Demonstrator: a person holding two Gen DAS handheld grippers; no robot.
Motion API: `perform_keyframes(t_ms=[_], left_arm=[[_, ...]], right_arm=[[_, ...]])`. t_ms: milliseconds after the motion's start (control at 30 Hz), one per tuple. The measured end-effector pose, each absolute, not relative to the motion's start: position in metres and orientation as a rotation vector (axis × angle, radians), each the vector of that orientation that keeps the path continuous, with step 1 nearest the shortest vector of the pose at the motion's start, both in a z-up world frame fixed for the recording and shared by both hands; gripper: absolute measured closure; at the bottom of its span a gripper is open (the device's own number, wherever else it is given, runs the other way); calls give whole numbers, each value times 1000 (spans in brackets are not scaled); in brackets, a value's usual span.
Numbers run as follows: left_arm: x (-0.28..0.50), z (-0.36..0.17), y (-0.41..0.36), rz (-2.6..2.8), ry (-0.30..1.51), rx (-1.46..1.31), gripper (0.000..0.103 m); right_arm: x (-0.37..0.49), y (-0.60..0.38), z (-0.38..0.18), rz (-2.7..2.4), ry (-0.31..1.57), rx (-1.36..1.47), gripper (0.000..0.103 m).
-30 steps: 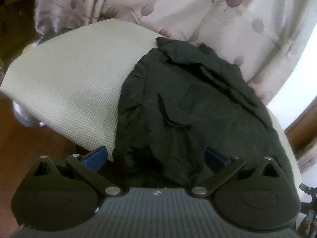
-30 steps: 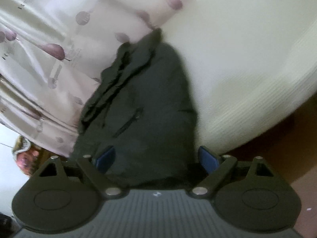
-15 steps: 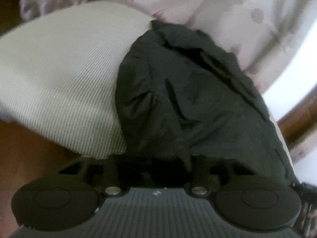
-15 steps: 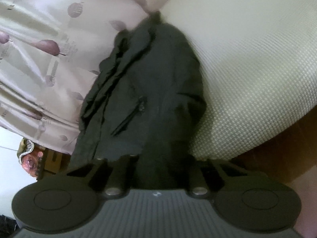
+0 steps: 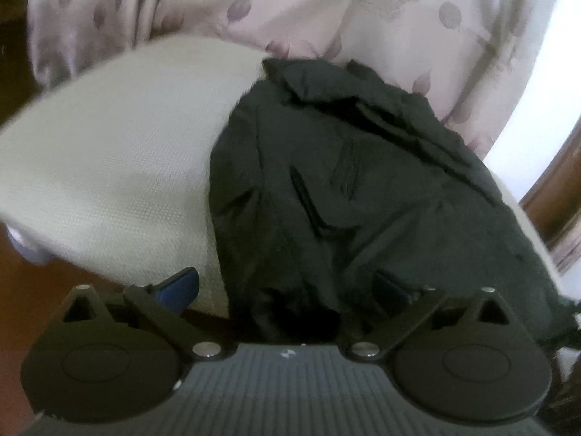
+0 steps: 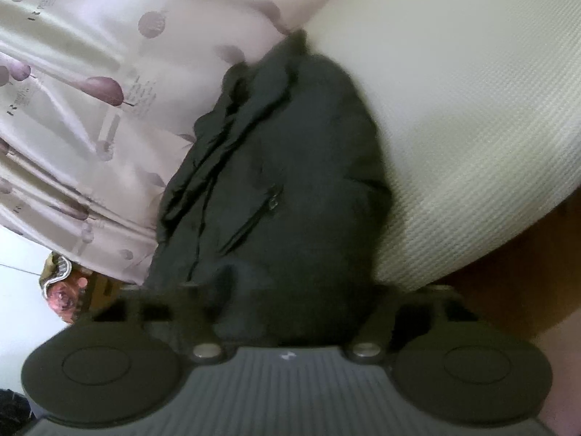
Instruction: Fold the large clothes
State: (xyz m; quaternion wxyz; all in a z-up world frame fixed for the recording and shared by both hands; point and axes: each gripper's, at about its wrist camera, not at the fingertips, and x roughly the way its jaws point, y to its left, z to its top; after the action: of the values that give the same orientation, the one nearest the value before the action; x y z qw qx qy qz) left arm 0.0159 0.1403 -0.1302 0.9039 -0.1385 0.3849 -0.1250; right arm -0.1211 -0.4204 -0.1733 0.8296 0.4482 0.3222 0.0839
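1. Black fabric: the jacket (image 5: 363, 189) lies bunched on the right part of a cream woven-textured cushion (image 5: 109, 167), with a zip pocket visible on its upper face. In the right wrist view the same jacket (image 6: 283, 181) fills the centre, with the cushion (image 6: 472, 127) to its right.
2. Far side: a pale curtain with purple fruit print (image 5: 290, 11) hangs behind the cushion and the jacket's collar end; in the right wrist view the curtain (image 6: 90, 91) stands to the left of the jacket.
3. Left claw (image 5: 283, 287): jaws have just been opening and now stand wide. The blue left pad (image 5: 179, 285) is over the cushion edge, clear of the cloth; the right pad (image 5: 390, 287) lies against the near hem. Jacket fabric sits between the pads but is not pinched.
4. Right claw (image 6: 283, 305): jaws have just been opening. The picture is blurred and the pads are dark against the cloth. The near hem of the jacket lies between the jaws; whether the pads press on it cannot be told.
5. Brown floor (image 5: 21, 290) shows below the near edge of the cushion.
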Motion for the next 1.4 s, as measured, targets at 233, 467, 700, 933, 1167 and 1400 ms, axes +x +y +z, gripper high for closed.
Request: perform_keyframes(t_ms=[233, 467, 700, 933, 1167, 1400], left_arm=[[19, -132, 133, -301, 823, -354, 89], [-28, -85, 155, -316, 720, -467, 92], [-75, -27, 172, -364, 569, -591, 92], [-45, 26, 150, -346, 429, -582, 91], [54, 33, 124, -261, 405, -540, 90], [171, -6, 122, -137, 529, -528, 85]], right_arm=[[-107, -408, -177, 187, 715, 906, 94], [-149, -411, -156, 292, 632, 948, 95], [-194, -409, -120, 384, 557, 1031, 94], [-157, -424, -58, 450, 449, 1036, 94], [-43, -461, -46, 416, 402, 1102, 94], [70, -476, -73, 275, 474, 1169, 94]])
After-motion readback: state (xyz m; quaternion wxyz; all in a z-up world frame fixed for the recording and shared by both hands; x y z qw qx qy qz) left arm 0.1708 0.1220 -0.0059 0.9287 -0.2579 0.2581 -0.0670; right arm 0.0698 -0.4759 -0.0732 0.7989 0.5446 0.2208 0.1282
